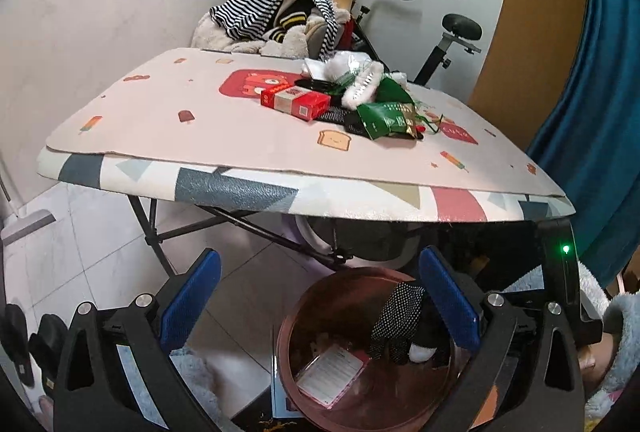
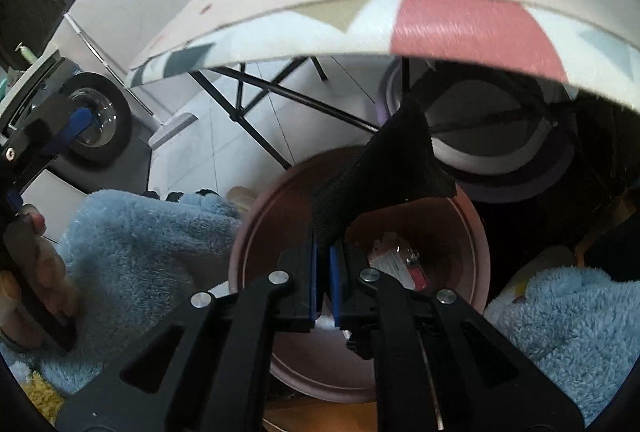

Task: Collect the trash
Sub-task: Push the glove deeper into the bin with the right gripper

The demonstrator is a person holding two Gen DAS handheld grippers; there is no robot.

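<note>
A brown round trash bin [image 1: 360, 384] stands on the floor below the table's front edge; it shows in the right wrist view [image 2: 472, 232] too. My right gripper [image 2: 323, 256] is shut on a black dotted cloth piece [image 2: 384, 176] and holds it over the bin's mouth; the cloth also shows in the left wrist view [image 1: 396, 320]. A white card [image 1: 332, 376] lies inside the bin. My left gripper [image 1: 320, 296] is open and empty, above the bin's near side. On the table [image 1: 240, 188] lie a red box [image 1: 296, 102], green wrappers [image 1: 386, 116] and white wrappers [image 1: 360, 80].
Striped clothes [image 1: 272, 8] are heaped behind the table, next to an exercise bike [image 1: 452, 32]. A blue curtain [image 1: 592, 112] hangs at the right. Folding table legs [image 1: 160, 232] and a round purple-white object [image 2: 500, 152] stand under the table. Blue fleece [image 2: 152, 244] flanks the bin.
</note>
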